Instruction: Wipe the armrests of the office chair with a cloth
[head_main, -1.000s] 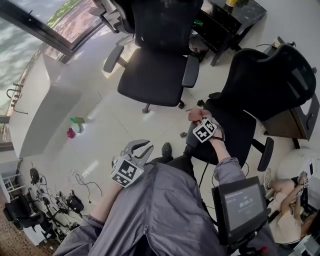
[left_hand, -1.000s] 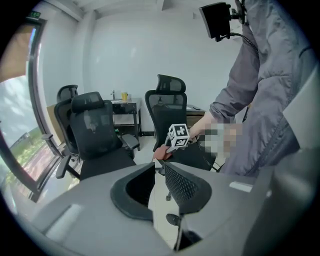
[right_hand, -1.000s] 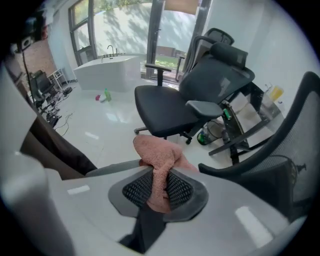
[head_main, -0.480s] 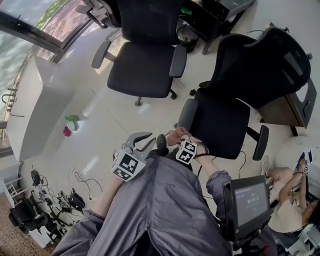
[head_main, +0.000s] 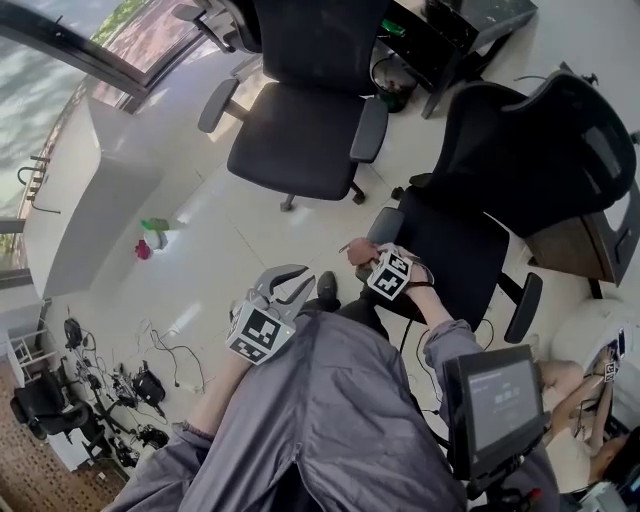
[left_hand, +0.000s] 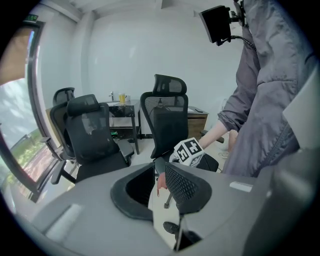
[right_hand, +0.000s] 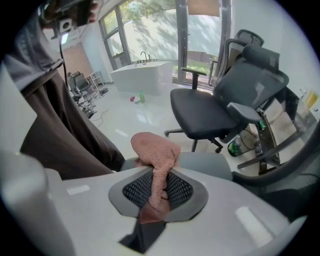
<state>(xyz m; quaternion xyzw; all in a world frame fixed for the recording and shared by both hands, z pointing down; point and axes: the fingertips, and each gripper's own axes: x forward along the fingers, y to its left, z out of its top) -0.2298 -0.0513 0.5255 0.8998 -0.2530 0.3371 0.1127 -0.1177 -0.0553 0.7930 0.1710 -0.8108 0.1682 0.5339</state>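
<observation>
Two grippers over glossy white tile floor (head_main: 210, 250) by window (head_main: 90, 45): L gripper (head_main: 298, 280) jaws apart, empty; R gripper (head_main: 362, 254) clamped on pink cloth (head_main: 356, 250) at grey armrest (head_main: 386, 222) of near office chair (head_main: 470, 250).

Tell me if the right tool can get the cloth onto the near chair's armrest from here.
Probably yes. The right tool, shut on the cloth, hangs right by the grey armrest, and nothing shows between them. The left tool is off to the side, open and empty.
</observation>
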